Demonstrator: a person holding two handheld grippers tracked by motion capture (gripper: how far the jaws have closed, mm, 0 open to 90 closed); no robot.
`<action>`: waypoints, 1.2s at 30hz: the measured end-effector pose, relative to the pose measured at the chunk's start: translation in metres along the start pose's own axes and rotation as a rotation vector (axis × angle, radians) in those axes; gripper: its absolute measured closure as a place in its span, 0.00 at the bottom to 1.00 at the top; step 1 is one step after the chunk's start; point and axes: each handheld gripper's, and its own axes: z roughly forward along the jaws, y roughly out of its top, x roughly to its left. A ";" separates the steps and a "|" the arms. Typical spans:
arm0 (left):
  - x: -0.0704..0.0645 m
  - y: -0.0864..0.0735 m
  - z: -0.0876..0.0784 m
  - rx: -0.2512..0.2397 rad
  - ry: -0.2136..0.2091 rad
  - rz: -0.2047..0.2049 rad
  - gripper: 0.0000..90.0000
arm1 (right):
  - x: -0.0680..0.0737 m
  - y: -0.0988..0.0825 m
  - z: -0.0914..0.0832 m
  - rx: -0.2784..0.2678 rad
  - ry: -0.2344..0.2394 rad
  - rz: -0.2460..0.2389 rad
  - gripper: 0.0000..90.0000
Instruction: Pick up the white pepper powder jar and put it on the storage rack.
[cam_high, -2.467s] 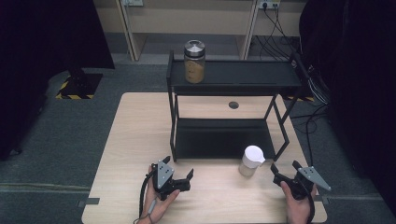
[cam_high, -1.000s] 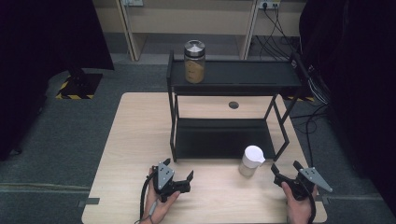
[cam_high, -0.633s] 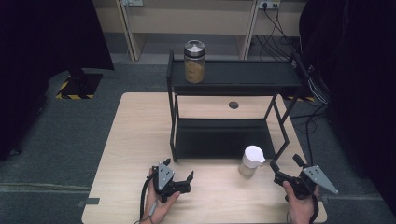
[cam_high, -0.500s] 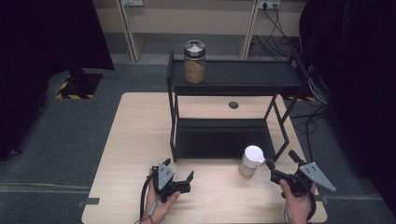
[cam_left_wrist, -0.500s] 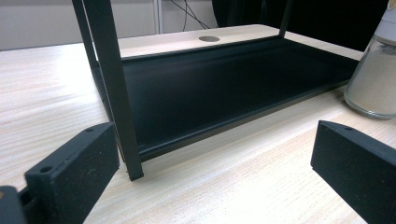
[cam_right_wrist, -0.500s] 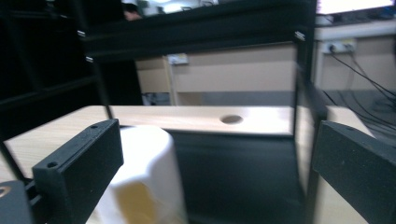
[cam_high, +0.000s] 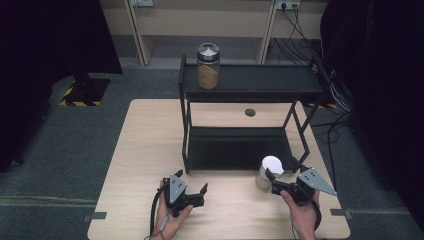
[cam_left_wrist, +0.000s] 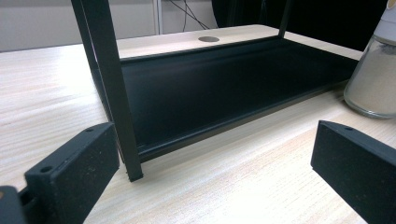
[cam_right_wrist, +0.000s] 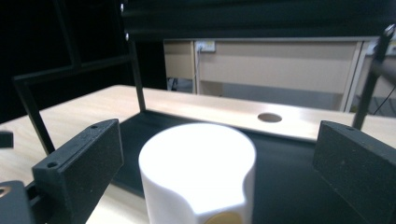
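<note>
A glass jar with a white lid (cam_high: 270, 169) stands on the wooden table (cam_high: 150, 135), just in front of the black rack's (cam_high: 250, 82) right front leg. My right gripper (cam_high: 278, 173) is open right at it. In the right gripper view the white lid (cam_right_wrist: 198, 170) sits between the two spread jaws of that gripper (cam_right_wrist: 224, 142), and neither touches it. My left gripper (cam_high: 192, 182) rests open and empty near the table's front edge. Its own view has this gripper (cam_left_wrist: 217, 158) facing the rack's front left leg (cam_left_wrist: 112, 88), with the powder-filled jar (cam_left_wrist: 373, 79) at the right.
A second jar with a metal lid (cam_high: 208, 65) stands on the rack's top shelf at the left. The rack's bottom tray (cam_high: 240, 147) is bare. A round cable hole (cam_high: 250, 112) lies in the table behind it. Cables hang at the back right.
My right gripper has swung left and forward from the table's right front corner up to the white-lidded jar. The left gripper has stayed put.
</note>
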 end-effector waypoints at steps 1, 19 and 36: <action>0.000 0.000 0.000 0.000 0.001 0.002 0.00 | 0.000 0.000 0.002 0.013 0.002 -0.003 0.02; -0.001 0.001 0.000 0.005 -0.001 0.008 0.00 | 0.008 -0.002 0.020 0.192 -0.010 -0.036 0.22; -0.001 0.001 0.000 0.005 -0.001 0.011 0.00 | 0.013 -0.005 0.020 0.205 -0.022 -0.034 0.34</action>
